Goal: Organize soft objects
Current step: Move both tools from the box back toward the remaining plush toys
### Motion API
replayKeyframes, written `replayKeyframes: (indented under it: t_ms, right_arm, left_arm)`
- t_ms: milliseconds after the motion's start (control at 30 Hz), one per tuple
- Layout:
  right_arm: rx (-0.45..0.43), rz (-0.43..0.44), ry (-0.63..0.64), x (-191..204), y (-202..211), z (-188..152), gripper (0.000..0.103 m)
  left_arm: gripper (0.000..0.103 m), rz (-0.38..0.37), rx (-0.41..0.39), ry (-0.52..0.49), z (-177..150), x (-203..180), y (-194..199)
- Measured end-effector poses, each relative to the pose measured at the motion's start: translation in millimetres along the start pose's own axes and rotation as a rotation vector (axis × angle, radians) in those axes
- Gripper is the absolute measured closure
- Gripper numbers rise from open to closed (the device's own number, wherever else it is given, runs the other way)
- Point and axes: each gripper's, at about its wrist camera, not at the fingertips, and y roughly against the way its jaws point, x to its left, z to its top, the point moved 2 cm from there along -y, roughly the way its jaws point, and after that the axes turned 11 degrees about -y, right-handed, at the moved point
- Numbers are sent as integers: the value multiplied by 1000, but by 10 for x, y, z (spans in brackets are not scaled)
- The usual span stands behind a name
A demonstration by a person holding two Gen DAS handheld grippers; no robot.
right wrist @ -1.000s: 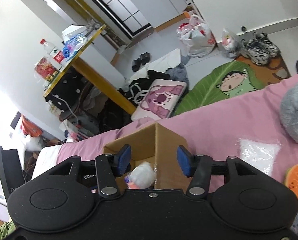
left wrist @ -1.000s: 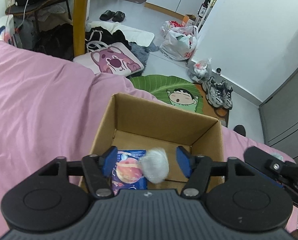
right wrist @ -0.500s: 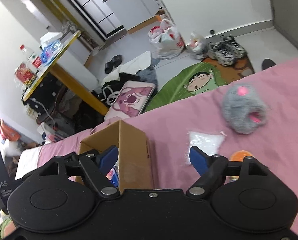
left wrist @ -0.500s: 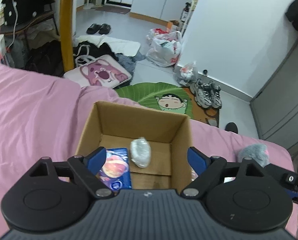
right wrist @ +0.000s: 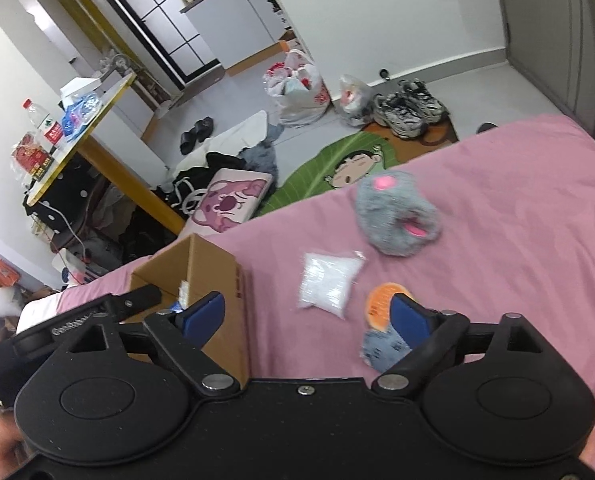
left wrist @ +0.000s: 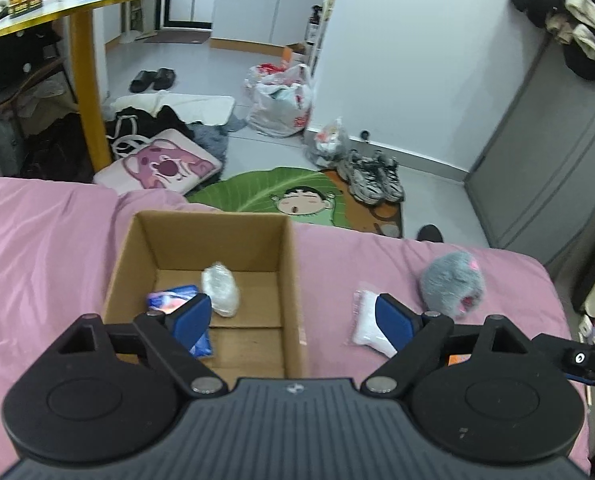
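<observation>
While both claws hang wide open and empty, the biggest thing on the pink bedsheet [right wrist: 517, 208] is the open brown cardboard box [left wrist: 293, 280], which holds a clear crumpled plastic bundle [left wrist: 220, 289] beside a blue printed packet [left wrist: 169, 298]. The left gripper [left wrist: 287, 318] hovers over the box's right wall; the right gripper [right wrist: 309, 314] hovers over the bed just right of it.

Next in size, the grey fluffy plush with pink patches [right wrist: 393, 212] lies well apart from the box. It looks light and squashy, best pinched across its middle. Near it sits the flat clear bag of white beads [right wrist: 327, 280], probably slippery and floppy, so a corner or edge grip seems safest. Smaller still are the round orange slice-shaped pad [right wrist: 379, 304] and a grey patterned soft piece [right wrist: 379, 350], touching each other.

Beyond the bed, clutter covers a grey floor: a green cartoon leaf rug [left wrist: 265, 194], sneakers [left wrist: 371, 176] and a yellow-legged table [left wrist: 85, 80].
</observation>
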Motion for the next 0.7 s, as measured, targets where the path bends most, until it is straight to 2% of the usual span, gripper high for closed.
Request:
replayKeyframes:
  t_ms: [133, 267, 433, 533, 700]
  right_arm:
    - [10, -10, -16, -138, 74, -4, 9]
    - [17, -12, -43, -272, 140, -2, 0]
    - [37, -16, -67, -419, 175, 7, 0]
    - [43, -20, -67, -500, 195, 23, 0]
    - [31, -11, -105, -706, 222, 42, 0]
  left_arm:
    - [9, 13, 1, -34, -17, -173, 69]
    - [8, 18, 9, -83, -48, -388, 113]
    - [7, 8, 41, -89, -125, -556, 104]
    - [1, -4, 54, -86, -192, -651, 84]
    - [1, -15, 74, -86, -287, -839, 23]
